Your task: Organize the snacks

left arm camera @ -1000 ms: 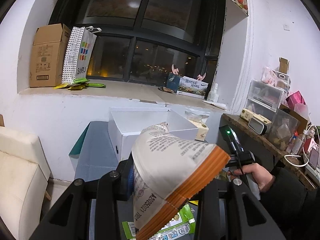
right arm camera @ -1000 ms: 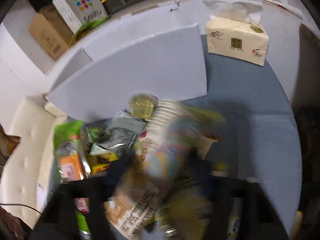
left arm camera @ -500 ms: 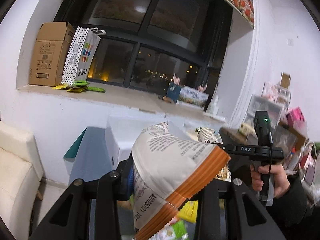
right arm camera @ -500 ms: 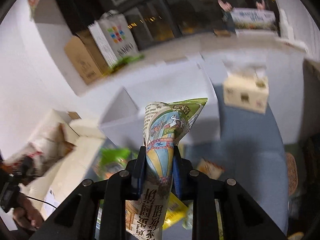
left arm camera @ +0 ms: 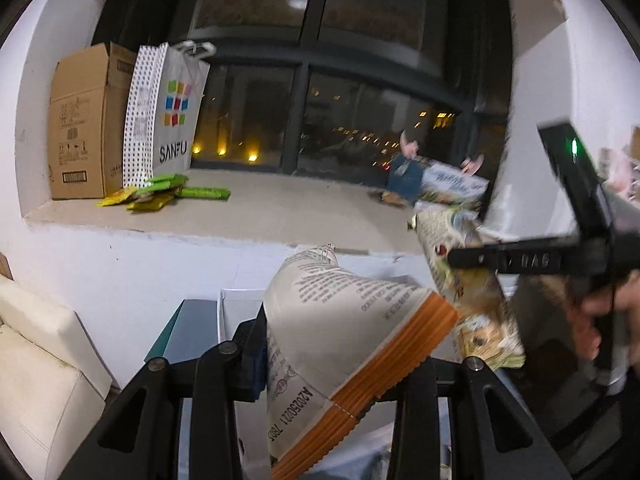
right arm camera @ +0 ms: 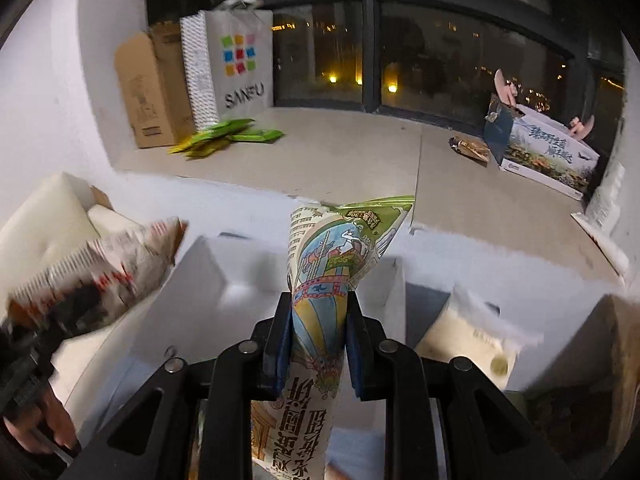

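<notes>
My left gripper [left arm camera: 320, 364] is shut on a white snack bag with an orange edge [left arm camera: 344, 344], held in the air above the white box [left arm camera: 236, 312]. My right gripper [right arm camera: 318, 344] is shut on a green illustrated snack bag [right arm camera: 324, 280], held upright above the open white box [right arm camera: 224, 280]. The right gripper and its bag [left arm camera: 472, 280] show at the right of the left wrist view. The left gripper's bag [right arm camera: 108, 268] shows blurred at the left of the right wrist view.
A wide windowsill [right arm camera: 360, 148] runs behind the box. On it stand a cardboard box [left arm camera: 80, 120], a SANFU paper bag [left arm camera: 168, 108], green packets [left arm camera: 160, 194] and a printed carton [right arm camera: 540, 144]. A tissue pack [right arm camera: 472, 340] lies right of the box. A cream sofa [left arm camera: 36, 360] is left.
Both grippers have risen with their bags, from over the snack pile to above the white box, and both cameras have tilted up toward the windowsill. The right gripper has come closer to the left one.
</notes>
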### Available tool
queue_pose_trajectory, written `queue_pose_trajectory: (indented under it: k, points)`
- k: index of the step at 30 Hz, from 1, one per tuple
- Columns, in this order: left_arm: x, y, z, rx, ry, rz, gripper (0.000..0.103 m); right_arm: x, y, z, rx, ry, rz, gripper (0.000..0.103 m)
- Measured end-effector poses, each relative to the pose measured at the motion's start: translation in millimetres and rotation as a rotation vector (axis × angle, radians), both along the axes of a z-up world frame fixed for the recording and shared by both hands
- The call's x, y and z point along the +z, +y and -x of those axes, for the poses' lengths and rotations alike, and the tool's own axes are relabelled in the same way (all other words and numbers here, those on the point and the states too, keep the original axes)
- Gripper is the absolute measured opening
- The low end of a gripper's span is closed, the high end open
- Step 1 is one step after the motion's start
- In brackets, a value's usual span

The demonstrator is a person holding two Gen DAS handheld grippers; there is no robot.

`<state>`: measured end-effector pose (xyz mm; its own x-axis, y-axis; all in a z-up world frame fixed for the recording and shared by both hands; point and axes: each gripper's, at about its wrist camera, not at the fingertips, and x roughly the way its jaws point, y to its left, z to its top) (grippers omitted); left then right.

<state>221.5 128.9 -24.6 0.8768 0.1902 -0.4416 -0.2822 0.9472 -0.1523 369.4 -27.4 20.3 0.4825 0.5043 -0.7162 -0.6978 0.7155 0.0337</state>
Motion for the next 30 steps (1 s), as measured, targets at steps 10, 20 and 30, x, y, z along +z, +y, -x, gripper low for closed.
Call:
queue_pose_trajectory:
  k: [10,20,30]
  points:
    - [-26.0,6.9,-22.7,0.057,0.097,-0.06,0.103,-44.1,36.4,-32.7,0.033,-0.062,0.263,0.103]
    - [16.4,3.2,36.4,-0.02,0.039,-0.029,0.103,-4.9,2.6,5.8,0.07,-0.066,-0.062,0.103]
    - [32.3,-9.0,155.3,-0.134,-0.048,0.069,0.103,11.6,-70.2,136.9,0.164,-0.113,-0.207,0.103]
